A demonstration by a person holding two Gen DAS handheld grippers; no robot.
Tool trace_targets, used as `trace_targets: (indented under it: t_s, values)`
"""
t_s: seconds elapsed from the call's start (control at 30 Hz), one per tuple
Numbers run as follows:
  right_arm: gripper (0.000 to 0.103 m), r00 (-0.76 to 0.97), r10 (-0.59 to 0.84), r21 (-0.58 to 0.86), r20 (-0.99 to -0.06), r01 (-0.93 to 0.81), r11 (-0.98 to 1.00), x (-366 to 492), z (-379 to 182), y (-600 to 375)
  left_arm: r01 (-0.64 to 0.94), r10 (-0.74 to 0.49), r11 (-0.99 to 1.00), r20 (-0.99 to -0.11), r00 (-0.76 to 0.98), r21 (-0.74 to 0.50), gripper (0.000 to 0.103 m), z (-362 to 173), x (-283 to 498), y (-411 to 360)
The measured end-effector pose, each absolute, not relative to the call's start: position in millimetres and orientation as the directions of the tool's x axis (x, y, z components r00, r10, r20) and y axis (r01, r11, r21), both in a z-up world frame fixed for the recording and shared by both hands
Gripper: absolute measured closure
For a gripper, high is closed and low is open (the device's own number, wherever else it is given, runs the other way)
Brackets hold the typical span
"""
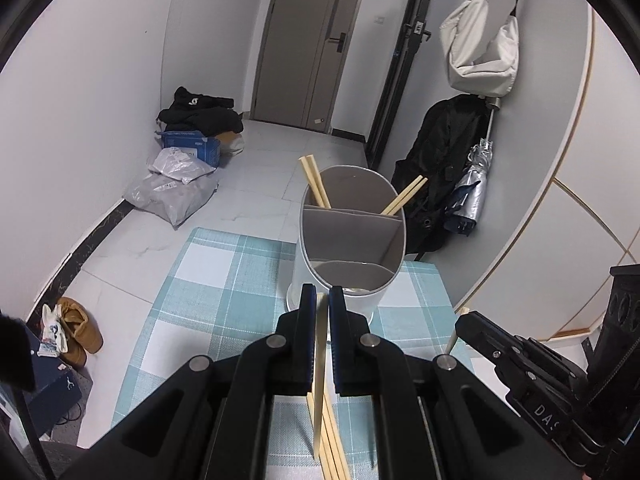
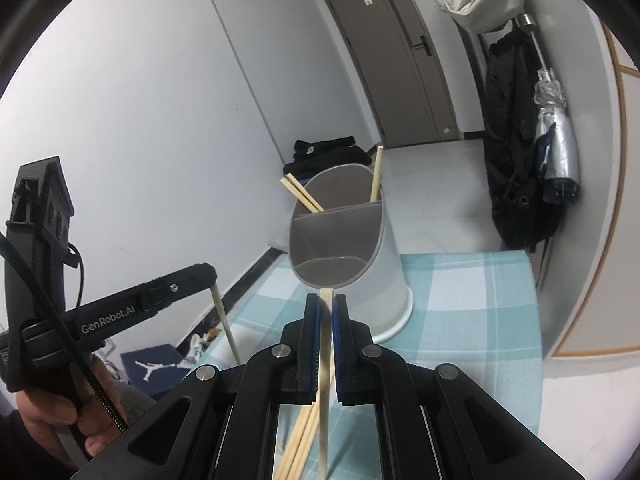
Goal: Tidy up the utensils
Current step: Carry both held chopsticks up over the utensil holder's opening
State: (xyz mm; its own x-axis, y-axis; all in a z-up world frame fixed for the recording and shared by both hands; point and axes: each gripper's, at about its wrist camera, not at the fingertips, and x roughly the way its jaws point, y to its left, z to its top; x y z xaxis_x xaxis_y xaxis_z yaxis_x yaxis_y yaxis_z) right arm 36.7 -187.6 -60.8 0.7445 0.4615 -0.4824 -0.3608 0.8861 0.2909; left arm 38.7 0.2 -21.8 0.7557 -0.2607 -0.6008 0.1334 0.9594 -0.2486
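Observation:
A grey oval utensil holder (image 1: 352, 240) with divided compartments stands on the plaid tablecloth (image 1: 208, 280); several wooden chopsticks (image 1: 316, 188) lean in its far compartments. My left gripper (image 1: 322, 300) is shut on a chopstick (image 1: 319, 368), held upright just in front of the holder. My right gripper (image 2: 326, 304) is shut on another chopstick (image 2: 325, 380), its tip at the holder's (image 2: 344, 240) near rim. Loose chopsticks (image 2: 298, 440) lie on the cloth below. The right gripper (image 1: 460, 322) shows in the left view, the left gripper (image 2: 212, 280) in the right view.
The table (image 2: 472, 312) ends just beyond the holder. A black jacket (image 1: 440, 160), a folded umbrella (image 1: 476, 188) and a white bag (image 1: 480, 48) hang at the right wall. Bags and clothes (image 1: 180, 168) lie on the floor at left, shoes (image 1: 76, 328) near the table.

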Motion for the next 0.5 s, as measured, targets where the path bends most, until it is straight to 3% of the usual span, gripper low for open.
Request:
trace_targets:
  t_s: [0.5]
  values:
    - [0.098,0.778,0.443,0.287,-0.445,-0.345,0.894,33.8,-36.0,-182.3,0.168,-0.27,0.96,-0.577,0.771,-0.224,0.1,-0.2,29.1,5.1]
